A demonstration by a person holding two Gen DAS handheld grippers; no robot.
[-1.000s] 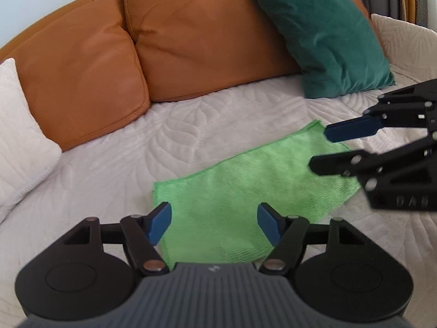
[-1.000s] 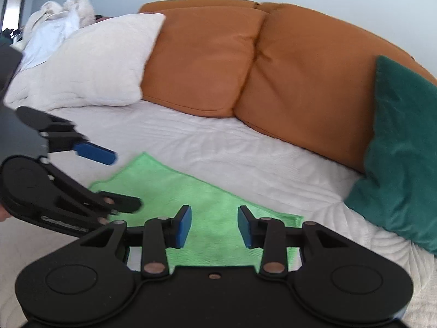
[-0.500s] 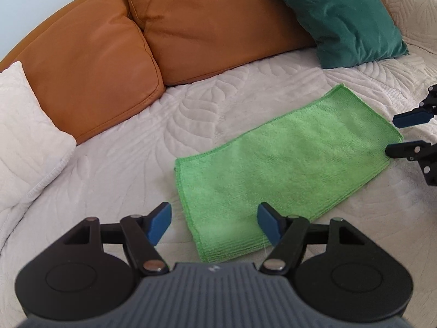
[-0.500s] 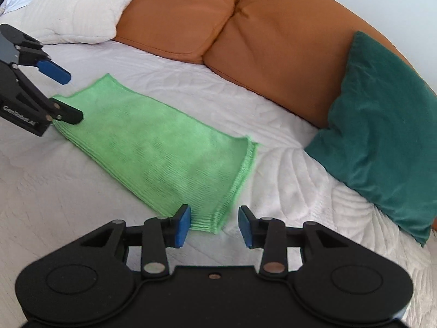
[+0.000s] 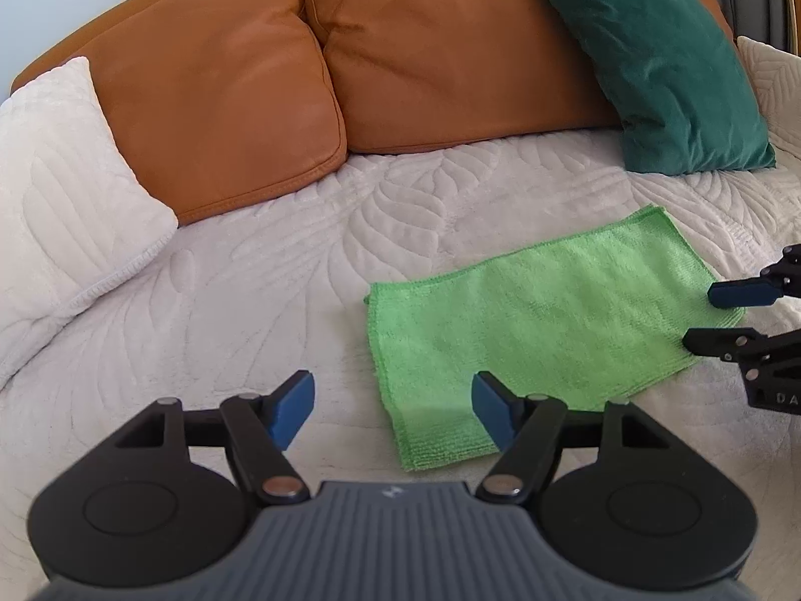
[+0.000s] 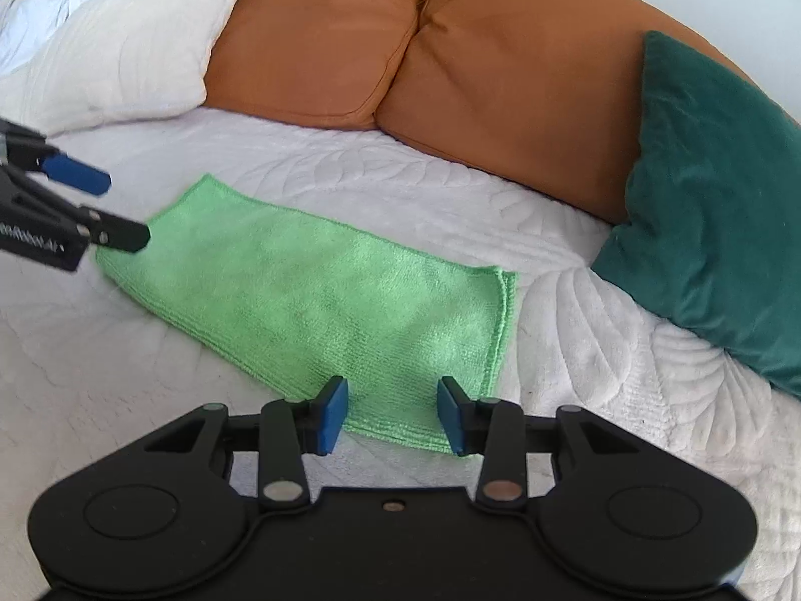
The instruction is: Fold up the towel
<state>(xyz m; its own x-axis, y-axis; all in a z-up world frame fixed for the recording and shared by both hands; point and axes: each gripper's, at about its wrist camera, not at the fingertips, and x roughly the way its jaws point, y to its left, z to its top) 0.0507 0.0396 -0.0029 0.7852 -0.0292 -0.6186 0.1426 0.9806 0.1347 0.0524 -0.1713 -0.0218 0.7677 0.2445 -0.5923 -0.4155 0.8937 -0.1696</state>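
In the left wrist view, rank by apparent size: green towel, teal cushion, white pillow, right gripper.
1. White pillow, cut by the frame edge.
2-3. Teal cushion and green towel look alike; unranked.
4. Right gripper, only partly in view.

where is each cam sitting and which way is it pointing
Left wrist: sits on the left hand-held gripper, looking forward over the green towel towards the orange cushions; its own open fingers fill the bottom, and the right hand-held gripper enters at the right edge.
Right wrist: sits on the right hand-held gripper at the towel's other short end, facing the same cushions; the left hand-held gripper enters at the left edge.
Shared: the towel, white quilted cover, orange cushions, teal pillow, white pillow.
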